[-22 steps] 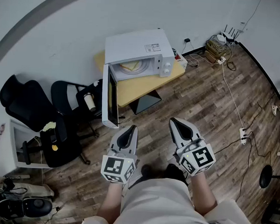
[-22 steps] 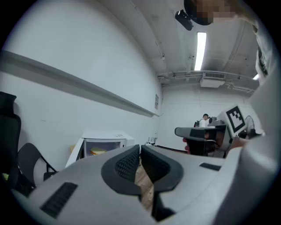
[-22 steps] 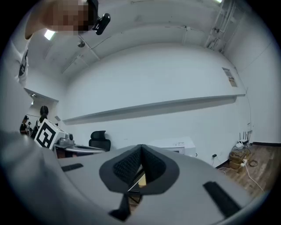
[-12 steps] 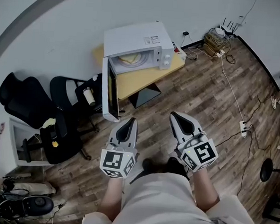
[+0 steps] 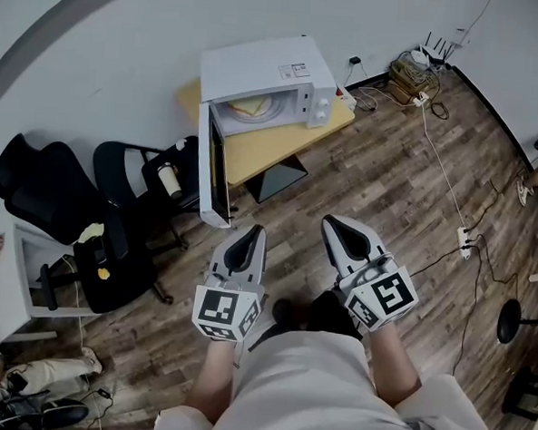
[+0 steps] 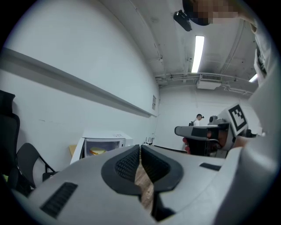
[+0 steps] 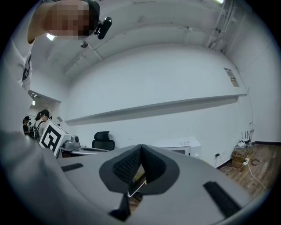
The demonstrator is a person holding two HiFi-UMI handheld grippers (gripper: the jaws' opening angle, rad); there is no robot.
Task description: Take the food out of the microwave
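Note:
A white microwave (image 5: 269, 73) stands on a wooden table (image 5: 273, 155) against the wall. Its door (image 5: 212, 174) is swung wide to the left. Inside lies pale yellow food (image 5: 250, 108) on a plate, also visible in the left gripper view as the food (image 6: 97, 151) within the microwave (image 6: 105, 139). My left gripper (image 5: 250, 231) and right gripper (image 5: 327, 224) hover side by side close to my body, well short of the table. Both point toward the microwave. The left gripper (image 6: 140, 147) and the right gripper (image 7: 141, 147) have their pads together with nothing between them.
Two black office chairs (image 5: 34, 195) (image 5: 130, 178) stand left of the table, one carrying a cup (image 5: 169, 181). A white cabinet (image 5: 11, 276) is at the far left. Cables and a power strip (image 5: 463, 244) cross the wooden floor on the right. A black stool (image 5: 512, 320) stands lower right.
The microwave sits slightly higher in the head view than before. Both grippers stay shut in front of my body, hardly shifted.

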